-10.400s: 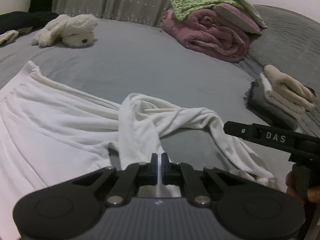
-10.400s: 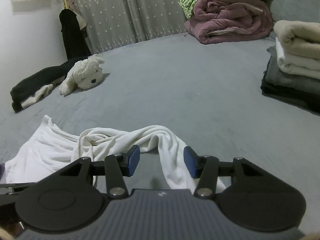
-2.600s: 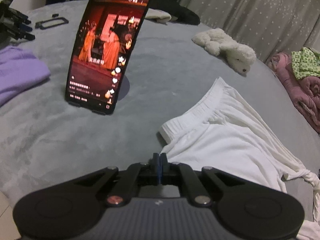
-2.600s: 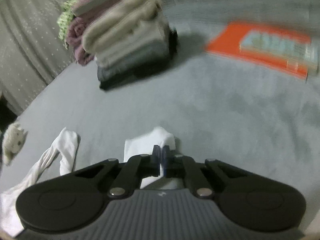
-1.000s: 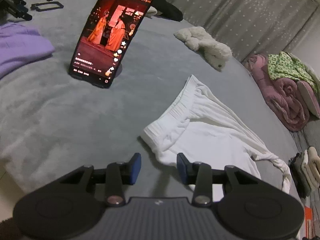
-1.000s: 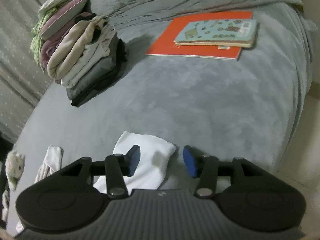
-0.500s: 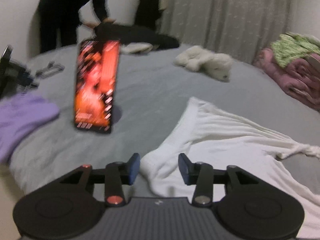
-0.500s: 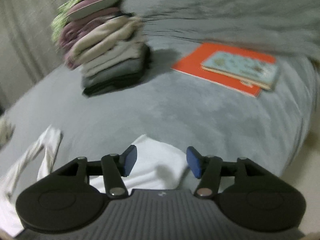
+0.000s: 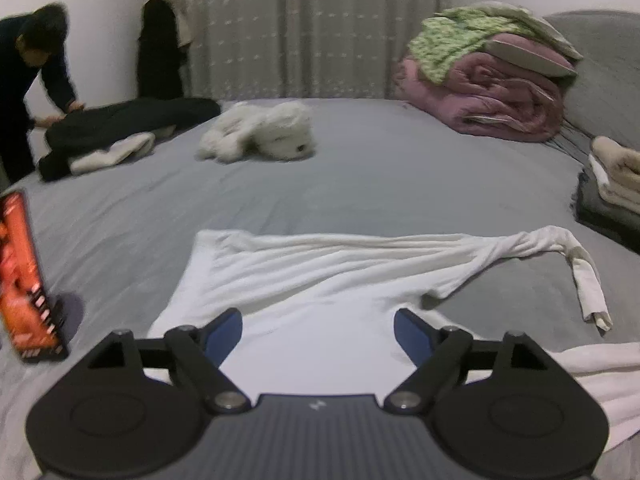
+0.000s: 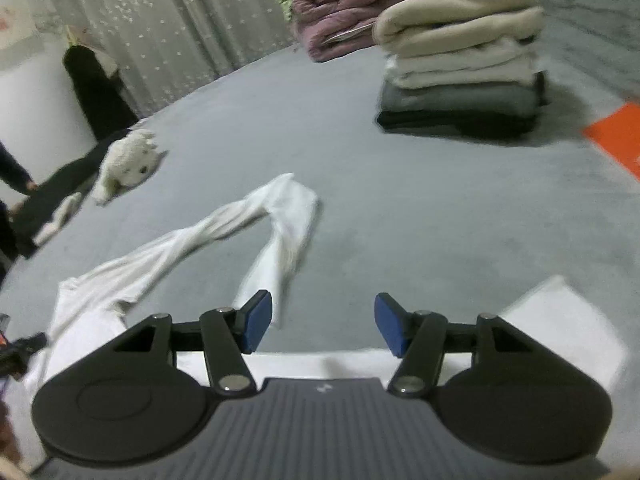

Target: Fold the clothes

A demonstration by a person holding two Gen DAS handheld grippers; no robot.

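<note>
White long-sleeved cotton garment (image 9: 304, 280) lies spread on the grey bed (image 9: 360, 184); left tool (image 9: 318, 330) hovers over it, jaws opening, nothing gripped; right tool (image 10: 323, 322) gapes empty above its hem.

The wide bed with a grey plush cover (image 9: 360, 184) carries everything. A white long garment (image 9: 312, 280) lies spread on its near part. Behind it lies a white plush toy dog (image 9: 260, 132), and a black garment (image 9: 128, 118) lies at the far left. A rolled pink quilt (image 9: 480, 100) sits at the far right. A stack of folded beige, grey and black clothes (image 10: 460, 64) stands near an orange flat book (image 10: 618, 136). A phone with a red screen (image 9: 28, 280) stands upright at the left edge.
</note>
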